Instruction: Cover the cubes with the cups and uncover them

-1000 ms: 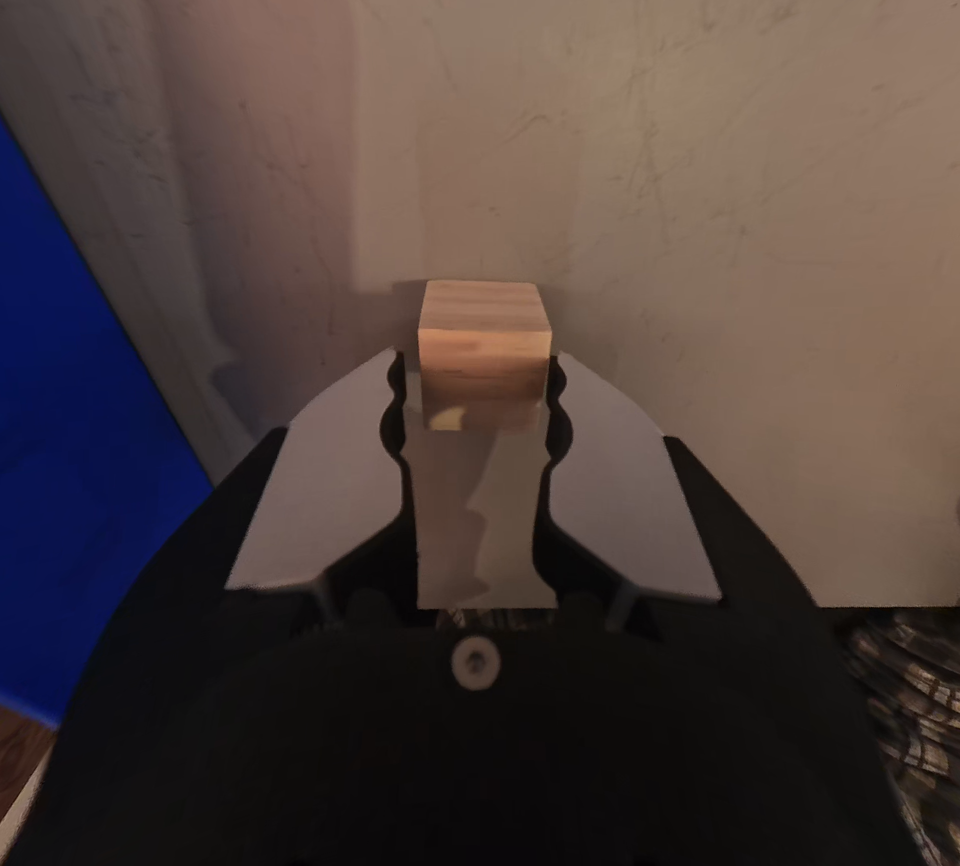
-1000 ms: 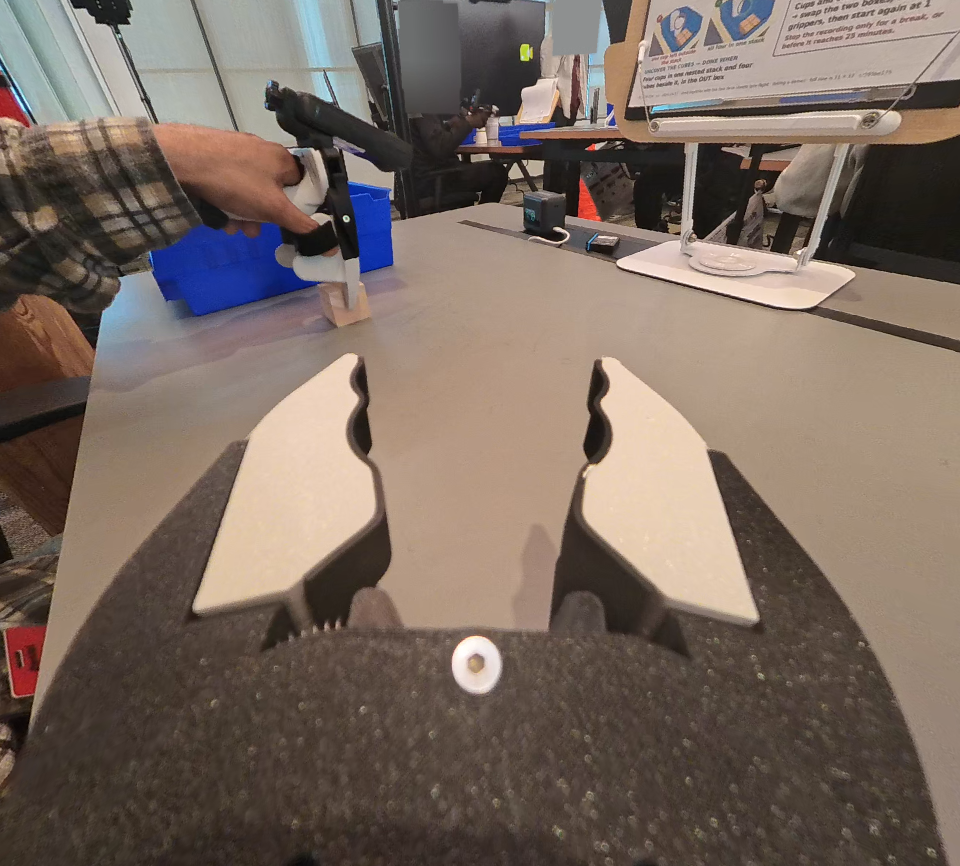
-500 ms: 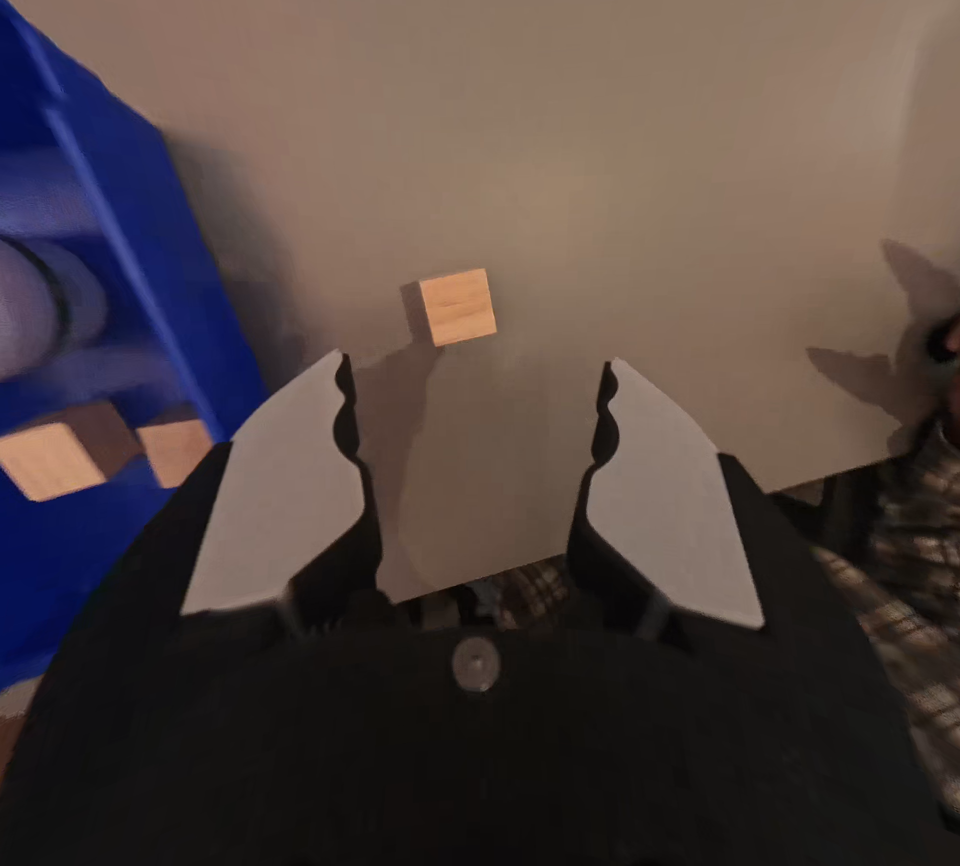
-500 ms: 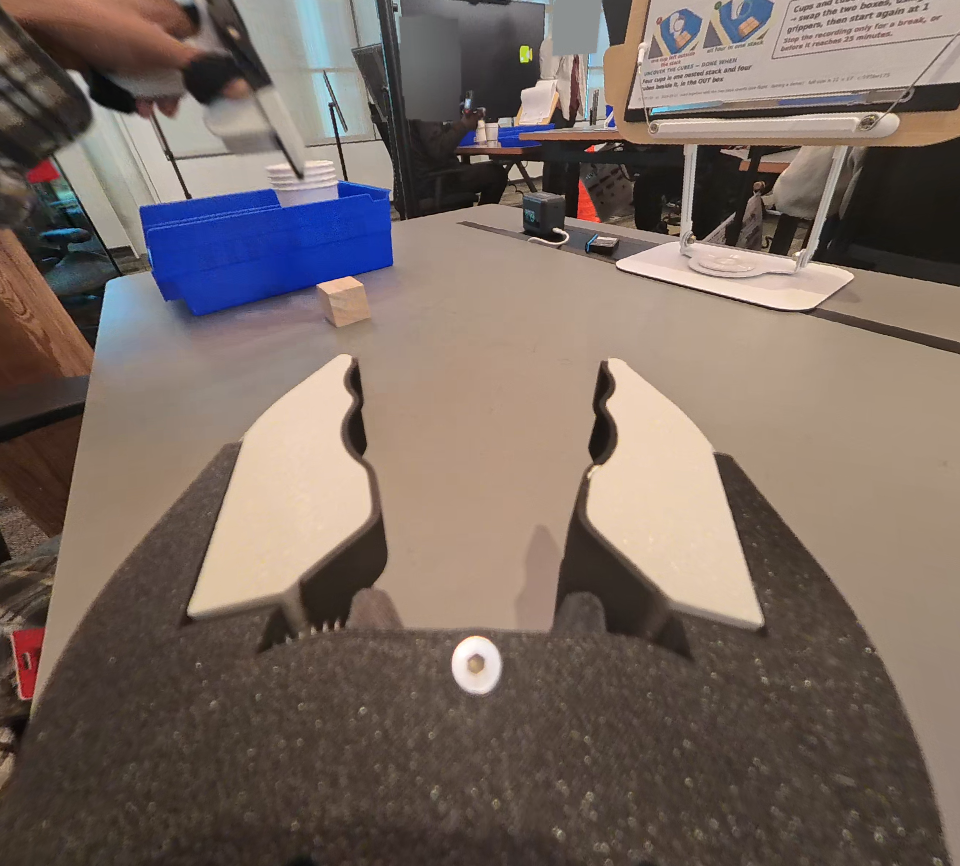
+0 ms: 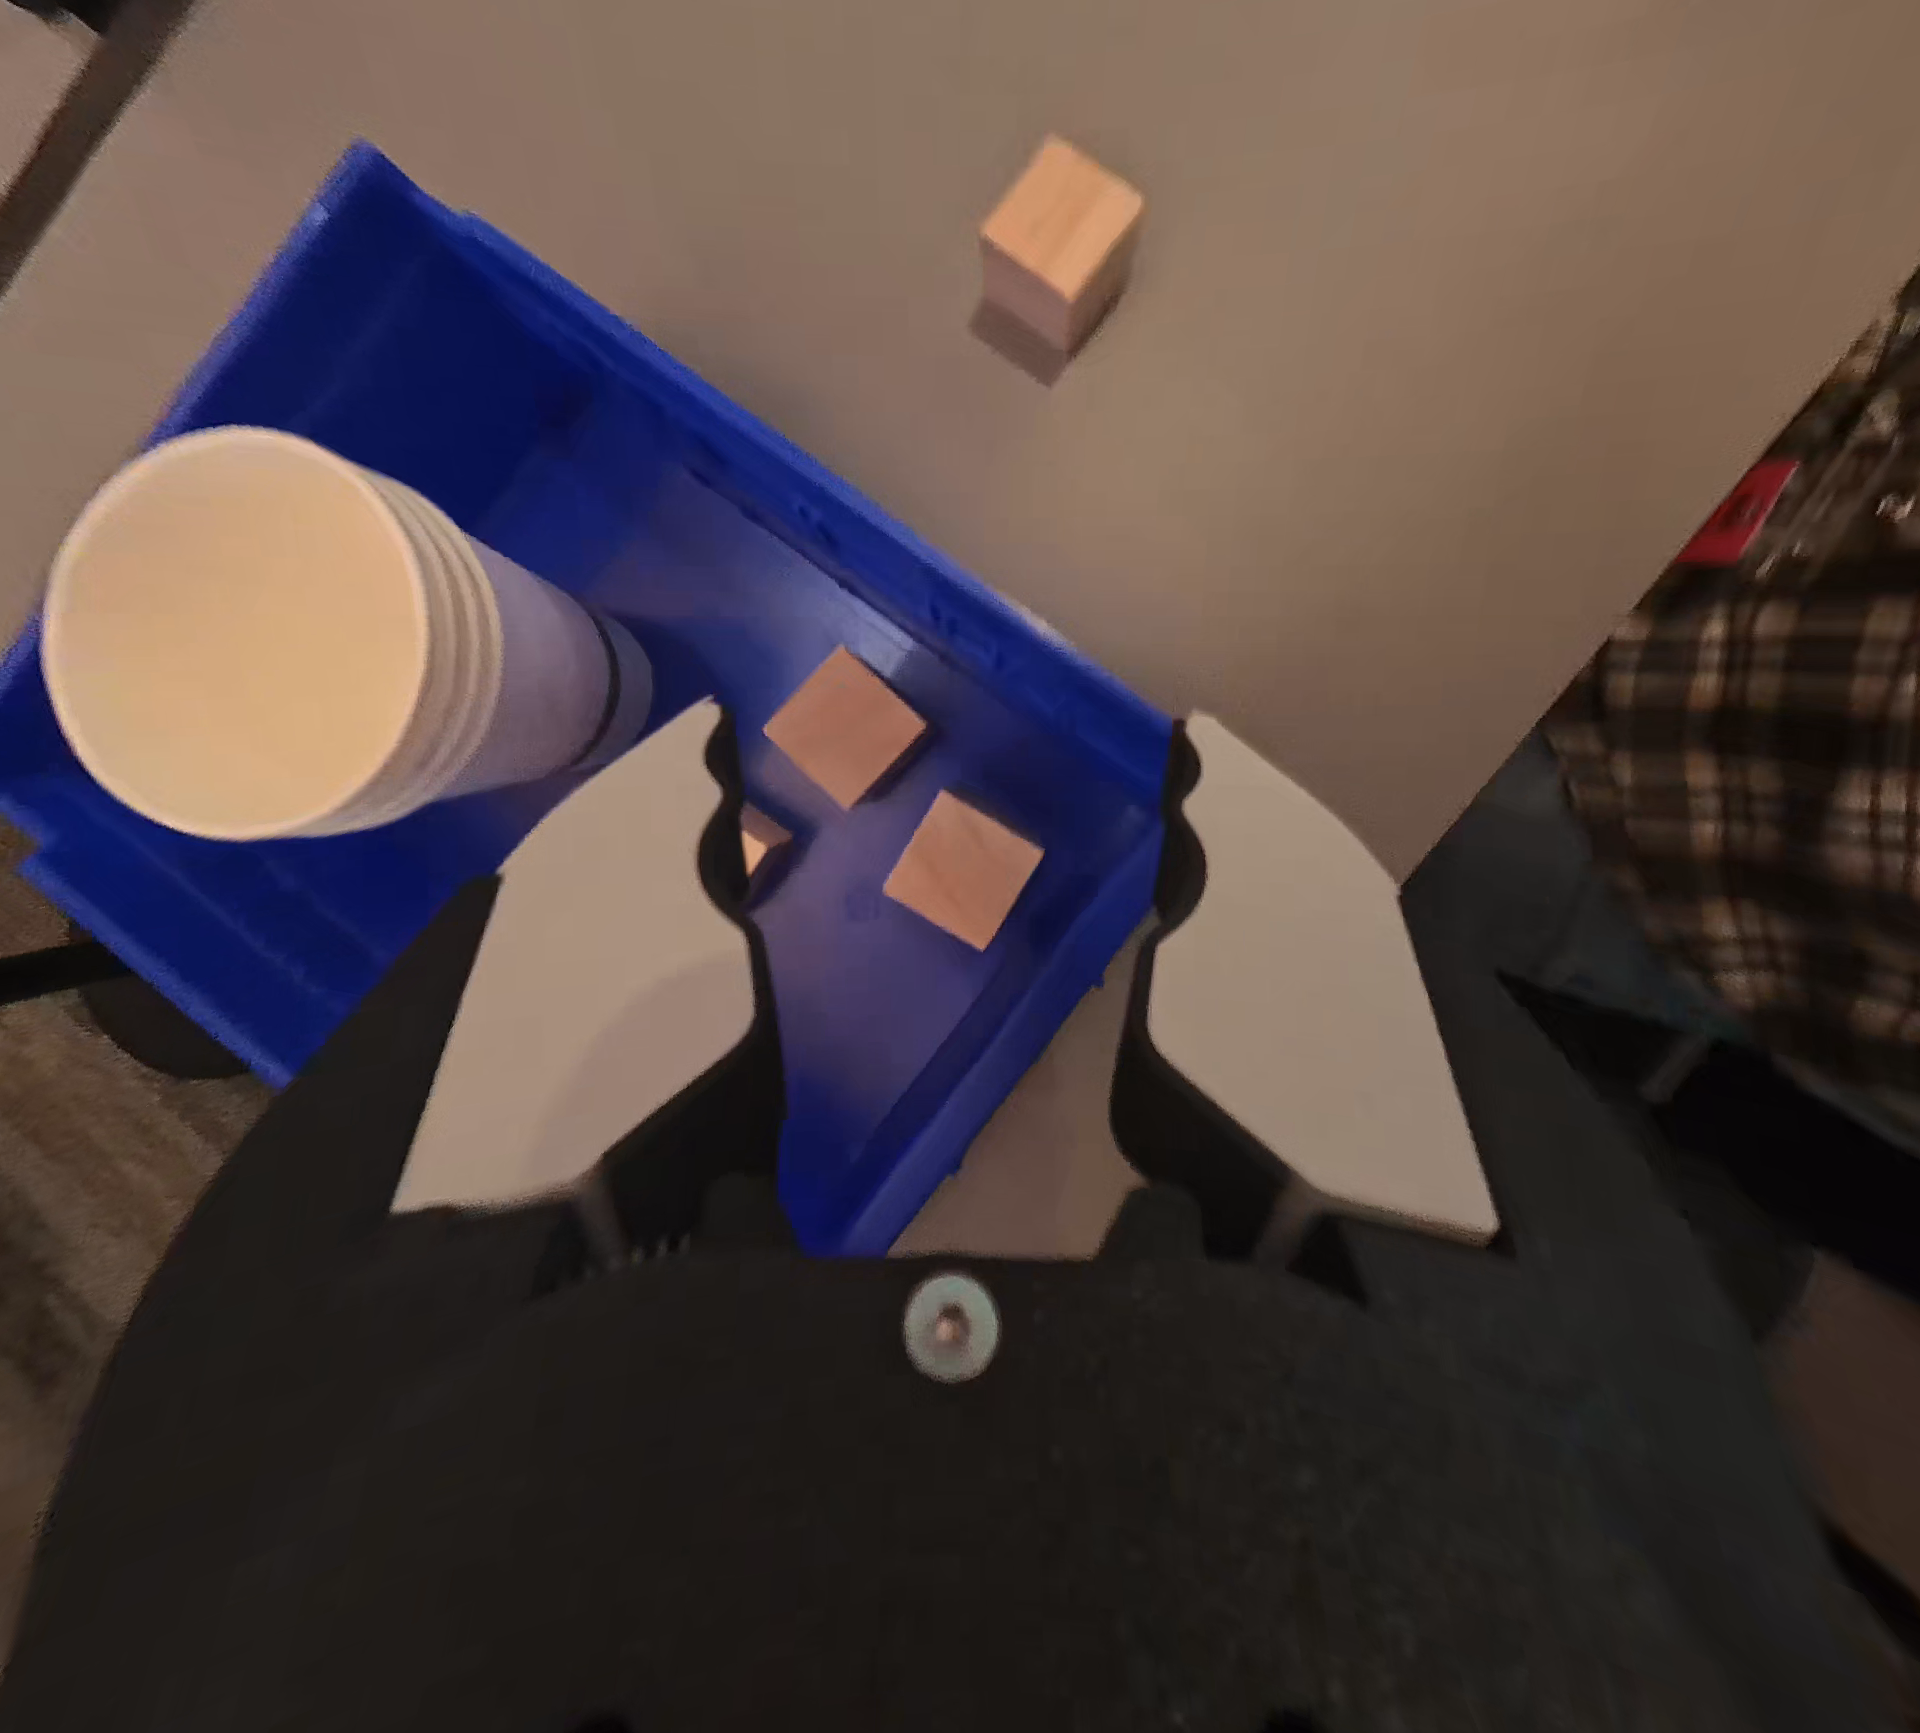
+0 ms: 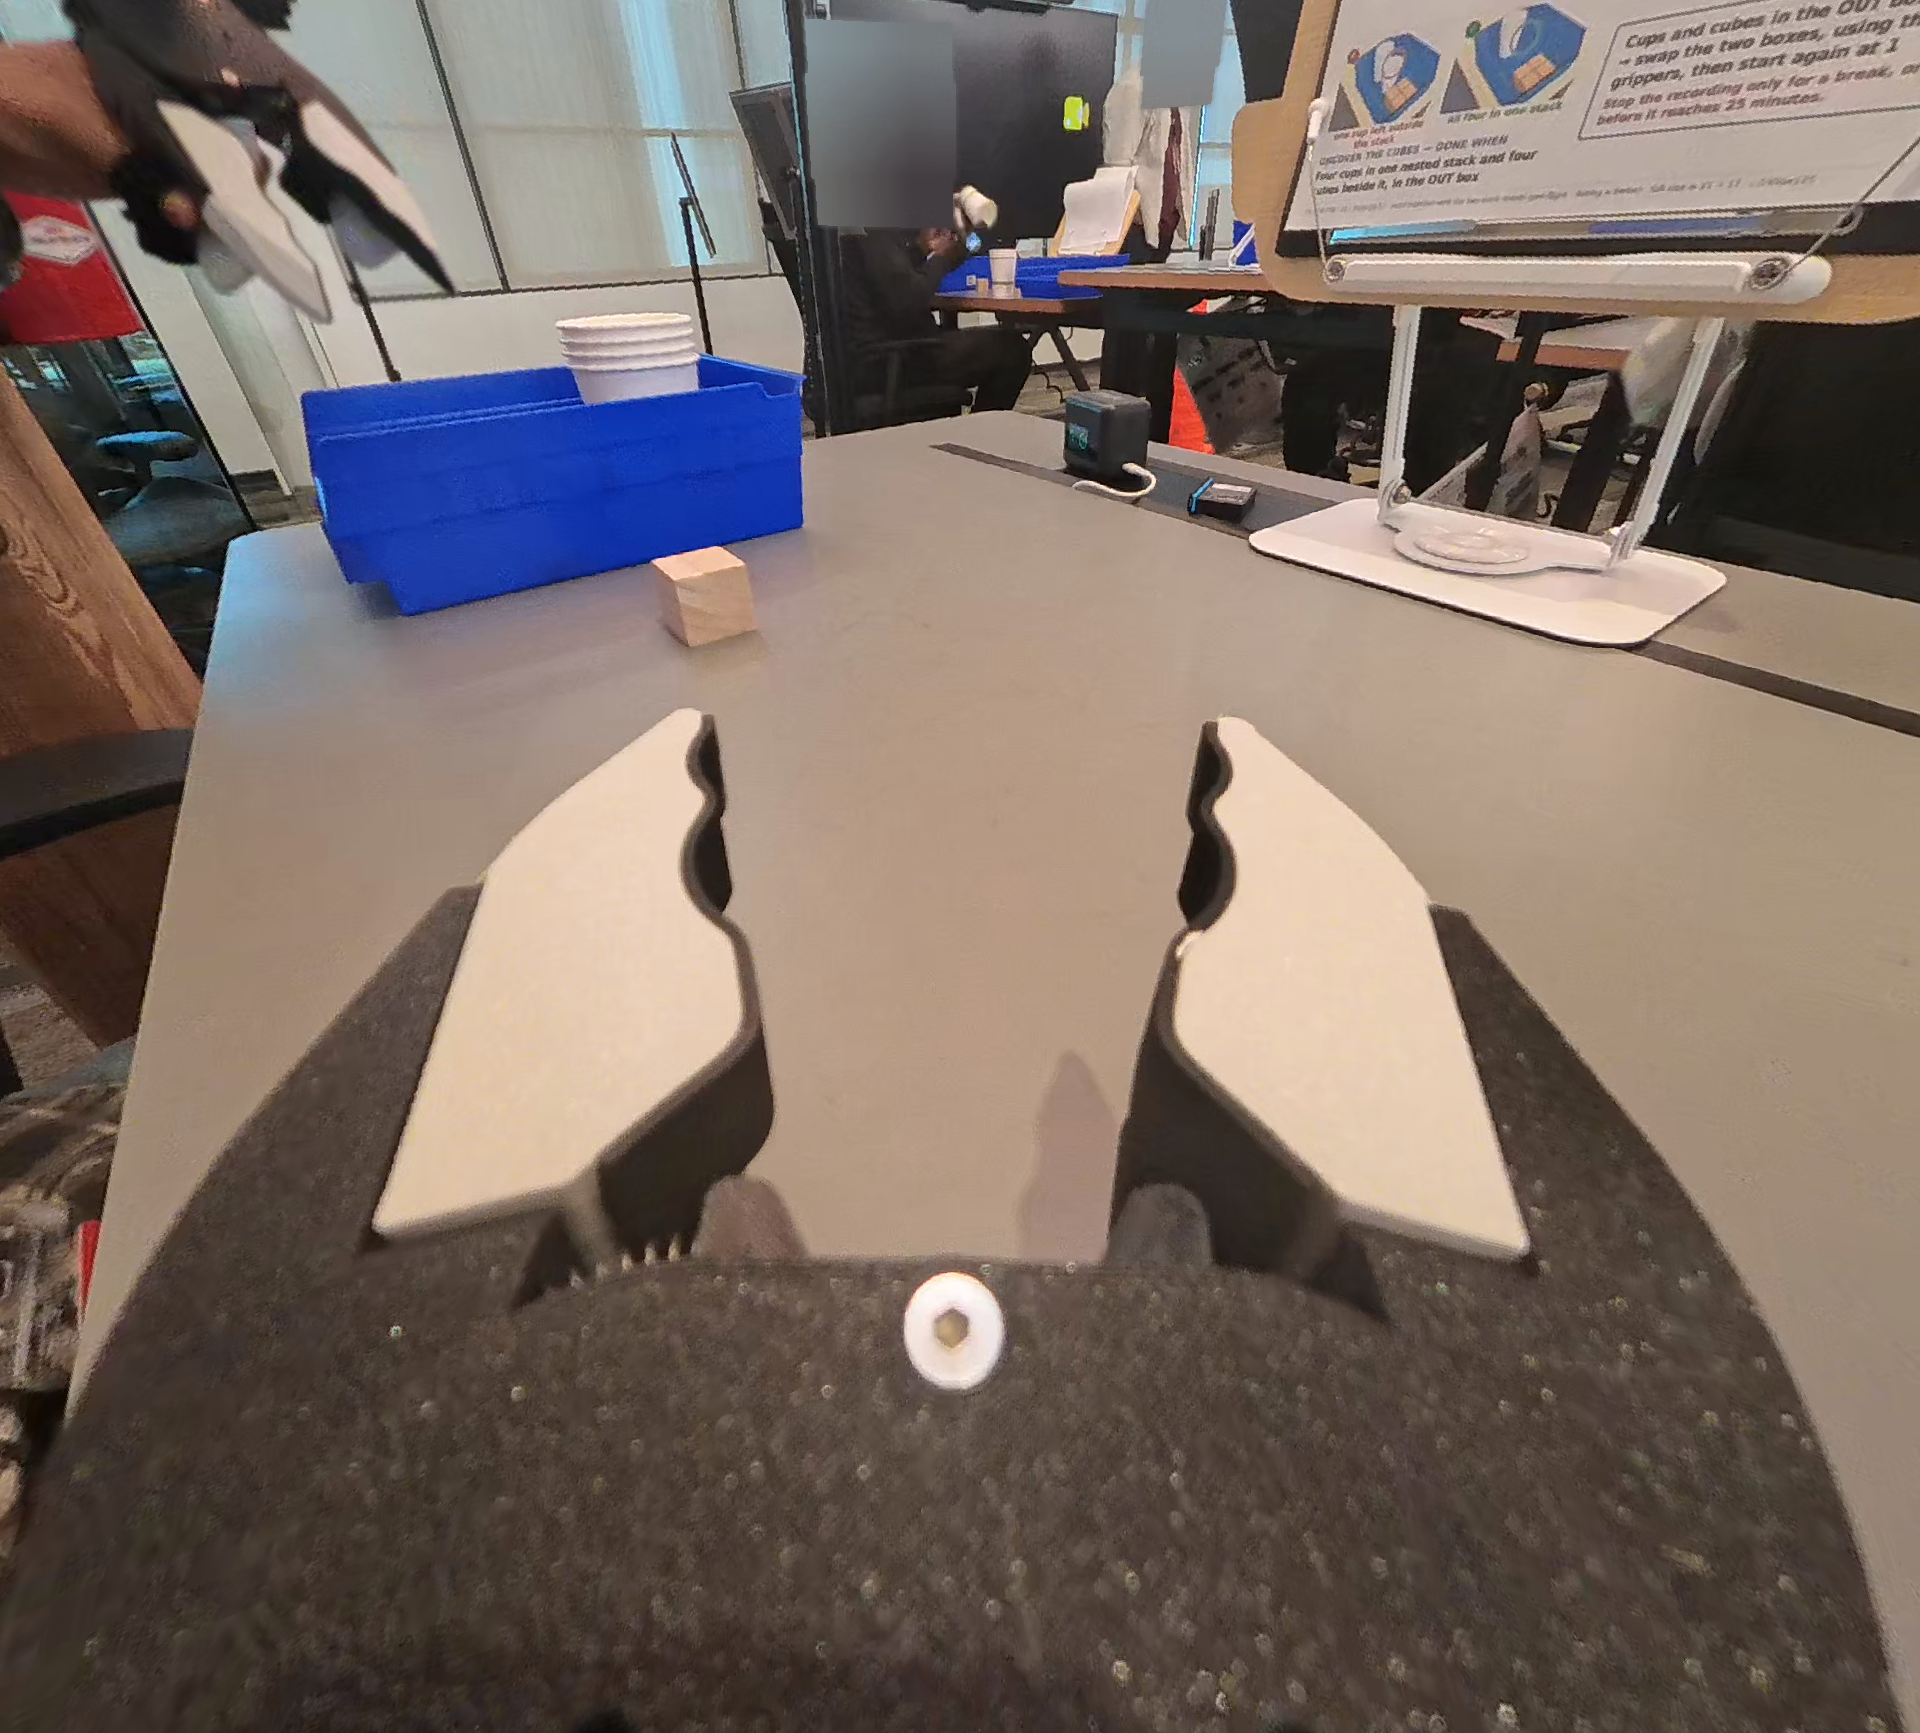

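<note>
In the left wrist view, the left claw (image 5: 951,800) hangs above the near end of a blue bin (image 5: 582,478), its fingers spread wide and holding nothing. Three wooden cubes lie on the bin floor: one (image 5: 844,727) and another (image 5: 961,868) in plain sight between the fingers, a third (image 5: 764,844) half hidden by the left finger. A nested stack of white paper cups (image 5: 260,634) stands mouth up in the same bin. A fourth cube (image 5: 1060,244) sits alone on the grey counter (image 5: 1351,73), just beside the bin's long wall.

In the right wrist view, the right claw (image 6: 956,810) is low over the counter (image 6: 1039,696), fingers wide apart and empty. Ahead stand the blue bin (image 6: 551,478) with the cup stack (image 6: 629,355) rising above its rim, and the lone cube (image 6: 704,594) on the counter just in front of it. The left claw (image 6: 301,229) is held high at upper left, above and beside the bin. A white stand (image 6: 1486,571) carrying a printed sheet stands at the right.
</note>
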